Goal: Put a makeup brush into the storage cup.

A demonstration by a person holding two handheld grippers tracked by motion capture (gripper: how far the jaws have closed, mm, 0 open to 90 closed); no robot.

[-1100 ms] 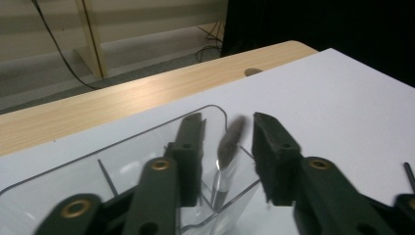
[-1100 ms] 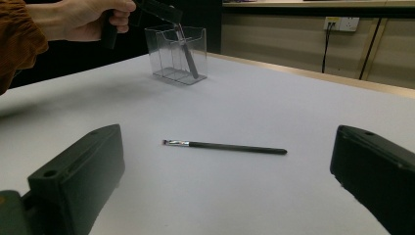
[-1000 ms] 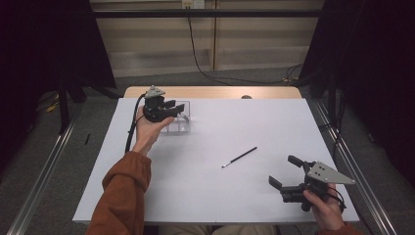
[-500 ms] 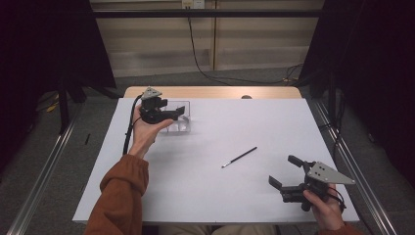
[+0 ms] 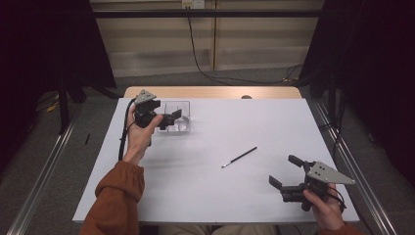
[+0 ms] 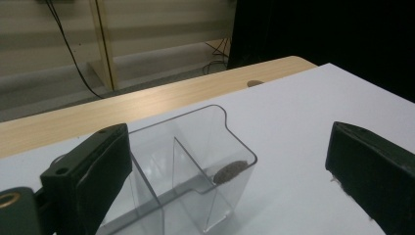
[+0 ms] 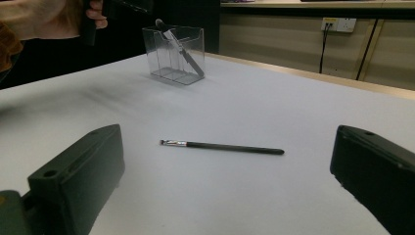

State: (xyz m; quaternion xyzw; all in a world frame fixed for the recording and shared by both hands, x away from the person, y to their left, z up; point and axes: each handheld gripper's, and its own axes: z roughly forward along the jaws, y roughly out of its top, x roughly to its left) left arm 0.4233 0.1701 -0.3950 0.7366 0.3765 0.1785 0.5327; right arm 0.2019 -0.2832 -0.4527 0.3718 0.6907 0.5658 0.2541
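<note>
White sheeting is covering the long wooden table [image 5: 205, 196], and everything is playing out on top of it. Toward the far left corner, the clear plastic compartmented organiser box [image 5: 177, 116] is standing upright, and a dark-handled brush with a fluffy head [image 6: 230, 171] is leaning inside one of its cells. The left gripper [image 5: 172, 119] is hovering right at that box, and its jaws have just been opening; they are standing wide apart now with nothing clamped, the box's rim showing between them in the left gripper view. Down at the near right, the right gripper [image 5: 285, 171] is waiting with jaws spread too, holding nothing and looking along the table toward the slim black makeup brush with a silver ferrule [image 5: 239, 157], which is lying flat and alone mid-table, well apart from the box. That brush is looking light, stiff and thin, so it is likely to roll or skid on the smooth sheet; pinching across the middle of the handle, clear of the soft bristle tip, is seeming the safest hold.
</note>
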